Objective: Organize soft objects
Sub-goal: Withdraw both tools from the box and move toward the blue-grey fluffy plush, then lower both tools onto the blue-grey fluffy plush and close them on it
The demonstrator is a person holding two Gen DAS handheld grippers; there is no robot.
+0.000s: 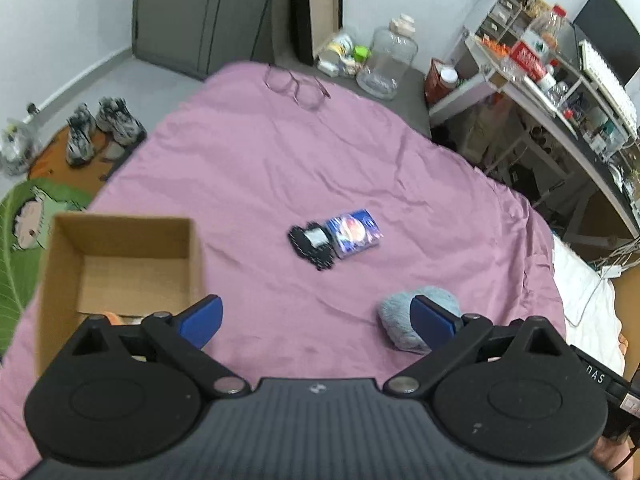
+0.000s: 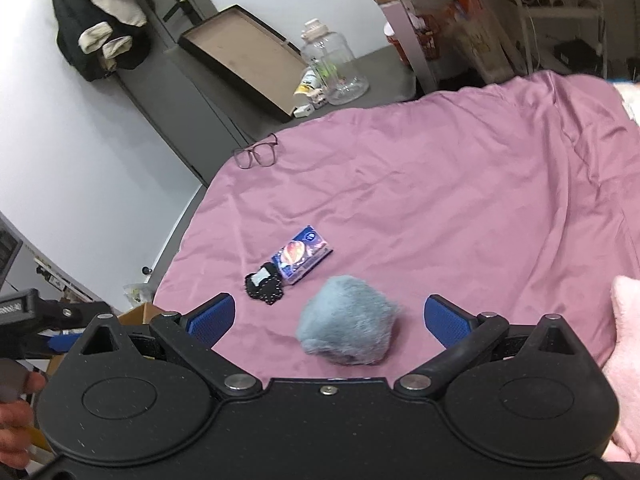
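Left wrist view: the left tongs [image 1: 318,322] hang spread wide over a pink bedsheet [image 1: 260,160], nothing between the blue pads [image 1: 202,320]. A cardboard box [image 1: 120,264] sits open on the sheet just beside the left pad, with something orange barely visible at its near edge. Mid-sheet lie a black spotted pouch [image 1: 312,246] and a blue packet [image 1: 354,233] touching each other — the packet carries a red, white and blue round emblem, but its lettering is too blurred to read. A fluffy grey-blue soft toy [image 1: 400,320] rests on the sheet near the right pad, partly hidden behind it. A pair of glasses [image 1: 298,86] lies at the far edge of the bed.

Right wrist view: the right tongs [image 2: 330,322] are likewise released and empty, with the soft toy [image 2: 346,320] lying on the sheet between the two pads but touching neither. The pouch [image 2: 264,286] and packet [image 2: 301,258] lie just beyond it, the glasses [image 2: 256,153] well apart at the bed's corner. A pink plush item [image 2: 624,340] shows at the right edge — its shape cannot be made out. A clear plastic jar [image 2: 332,66] stands on the floor past the bed.
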